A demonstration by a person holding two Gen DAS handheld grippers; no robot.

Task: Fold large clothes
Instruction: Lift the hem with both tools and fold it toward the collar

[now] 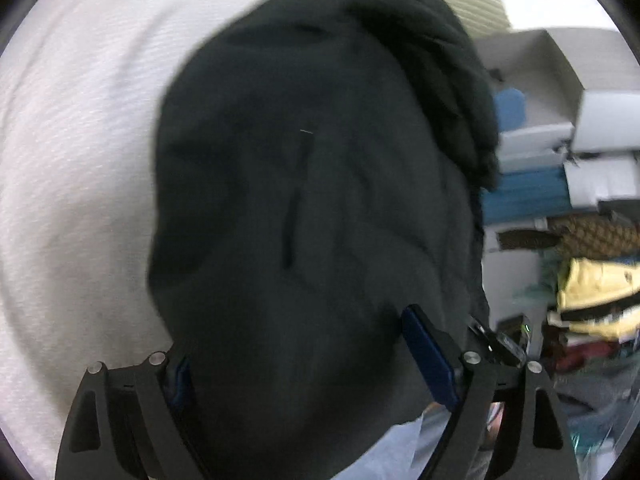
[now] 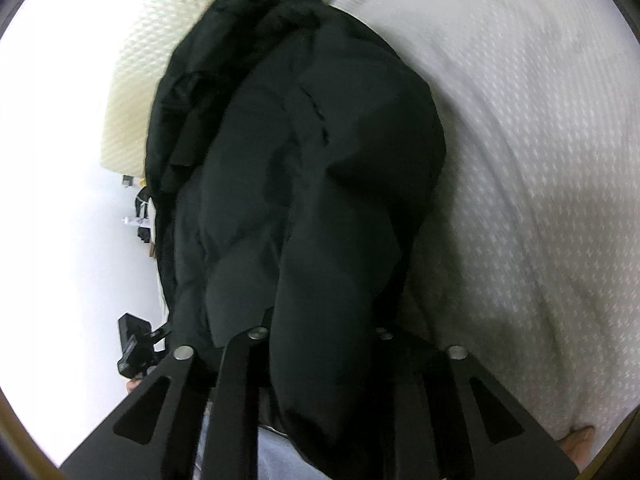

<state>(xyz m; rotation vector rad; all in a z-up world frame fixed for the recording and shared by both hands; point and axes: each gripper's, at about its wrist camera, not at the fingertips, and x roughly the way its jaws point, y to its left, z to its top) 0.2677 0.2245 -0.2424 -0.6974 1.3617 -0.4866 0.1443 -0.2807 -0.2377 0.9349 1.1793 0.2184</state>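
A large black padded jacket (image 1: pixel 304 200) lies bunched on a white bed (image 1: pixel 72 168). In the left wrist view it fills the middle, and its near edge drapes between the fingers of my left gripper (image 1: pixel 304 364), whose jaws stand wide apart around the cloth. The blue pad of one finger (image 1: pixel 428 356) shows bare. In the right wrist view the same jacket (image 2: pixel 304 184) hangs over and between the fingers of my right gripper (image 2: pixel 320 344); the cloth hides the fingertips, so their state is unclear.
White quilted bedding (image 2: pixel 520 160) spreads beside the jacket. A cream headboard or pillow (image 2: pixel 132 92) is at the far end. Grey and white boxes (image 1: pixel 560 92), blue items and a pile of folded clothes (image 1: pixel 592 296) stand beside the bed.
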